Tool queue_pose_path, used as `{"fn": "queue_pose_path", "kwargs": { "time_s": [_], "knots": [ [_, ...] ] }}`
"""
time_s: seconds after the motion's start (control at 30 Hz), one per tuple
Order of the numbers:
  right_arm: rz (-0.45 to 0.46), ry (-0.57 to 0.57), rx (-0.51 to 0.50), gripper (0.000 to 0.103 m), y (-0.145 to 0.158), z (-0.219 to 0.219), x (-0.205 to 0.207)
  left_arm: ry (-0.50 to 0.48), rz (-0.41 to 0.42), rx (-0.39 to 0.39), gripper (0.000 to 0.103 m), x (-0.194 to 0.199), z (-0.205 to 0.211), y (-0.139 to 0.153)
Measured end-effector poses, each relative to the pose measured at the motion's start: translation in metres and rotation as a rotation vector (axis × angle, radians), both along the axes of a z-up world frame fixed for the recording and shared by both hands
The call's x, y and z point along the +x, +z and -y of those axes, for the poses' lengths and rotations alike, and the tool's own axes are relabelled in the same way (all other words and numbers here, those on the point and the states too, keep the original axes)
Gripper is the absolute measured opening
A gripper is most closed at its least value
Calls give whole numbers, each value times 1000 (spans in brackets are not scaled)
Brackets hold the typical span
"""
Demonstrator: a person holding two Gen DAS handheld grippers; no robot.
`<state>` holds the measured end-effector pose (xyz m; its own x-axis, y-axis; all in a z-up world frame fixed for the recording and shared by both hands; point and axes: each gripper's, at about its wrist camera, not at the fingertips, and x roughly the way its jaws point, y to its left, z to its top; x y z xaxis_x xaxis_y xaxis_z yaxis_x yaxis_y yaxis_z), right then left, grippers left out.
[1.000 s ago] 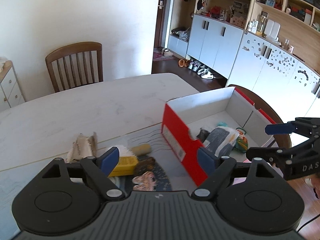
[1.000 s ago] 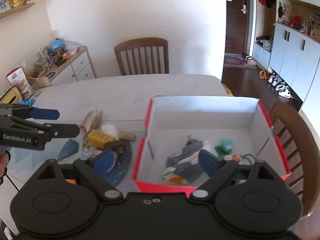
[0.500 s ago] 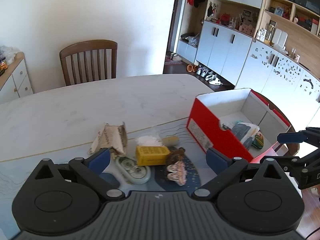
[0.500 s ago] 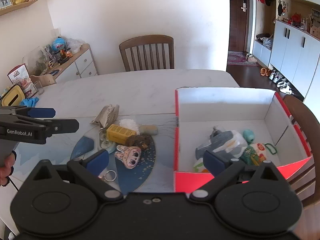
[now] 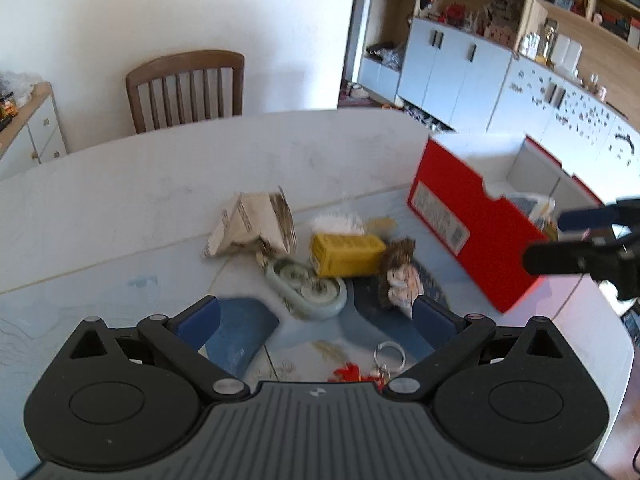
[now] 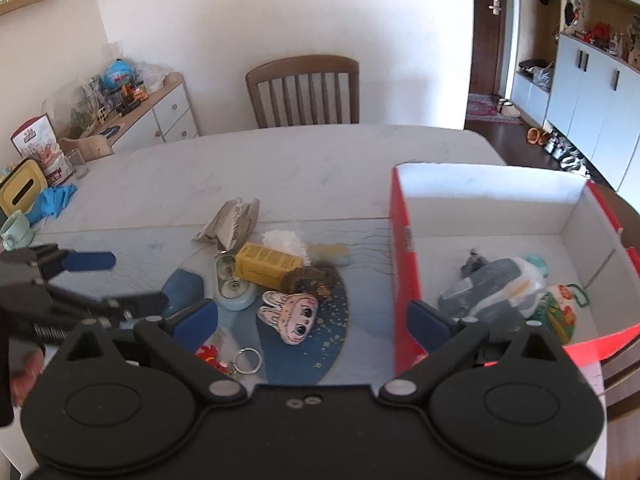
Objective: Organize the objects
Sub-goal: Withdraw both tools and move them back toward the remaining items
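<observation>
A red box (image 6: pixel 404 264) with white inside stands at the table's right and holds a grey-white bag (image 6: pixel 492 288) and a colourful pouch (image 6: pixel 560 312); the box also shows in the left wrist view (image 5: pixel 472 232). Left of it lies a pile: yellow box (image 6: pixel 266 262), bunny-face plush (image 6: pixel 290 314), brown furry thing (image 6: pixel 310 280), pale green case (image 6: pixel 234 282), crumpled paper bag (image 6: pixel 230 226), key ring (image 6: pixel 246 360). My left gripper (image 5: pixel 316 316) is open above the pile's near edge. My right gripper (image 6: pixel 312 316) is open over the plush and the box's left wall.
A white marble table (image 6: pixel 280 168) with a blue placemat (image 6: pixel 320 332). A wooden chair (image 6: pixel 304 88) stands at the far side. At the left edge are a blue cloth (image 6: pixel 54 200), a mint cup (image 6: pixel 14 228) and a sideboard (image 6: pixel 152 116) with clutter.
Both grippers have swung left, from the red box toward the loose pile. Both stay open and empty.
</observation>
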<state>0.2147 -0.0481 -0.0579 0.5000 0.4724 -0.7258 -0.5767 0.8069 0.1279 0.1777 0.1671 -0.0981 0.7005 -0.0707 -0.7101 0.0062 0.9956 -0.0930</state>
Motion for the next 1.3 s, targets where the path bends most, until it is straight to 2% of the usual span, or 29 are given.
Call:
{"fn": "queue_pose_path", "kwargs": {
  "time_s": [0.3,0.43,0.5,0.63,0.97,1.03,1.3],
  "knots": [
    [-38,45,-34,100,-30,-33,11,-55,-47,63,103,-1,17,-39],
    [-63,51,-57,98,-49,-40,19,-70,-71,53,103,0,22,-54],
    [-28,66,-86,98,-55,-45,18,-76,-72,53,103,-1,24,-61],
    [-32,107,-105,93,-60,-55,20,-72,-73,66,103,1,26,-70],
    [-85,95,-119,85,-85,-64,33,-82,-38,53,101,-5,33,-76],
    [-93,96,-127,83,-89,-66,36,-90,-34,57,98,-6,35,-77],
    [-123,82,-134,75,-100,-66,41,-104,-46,60,73,-8,40,-79]
  ]
}}
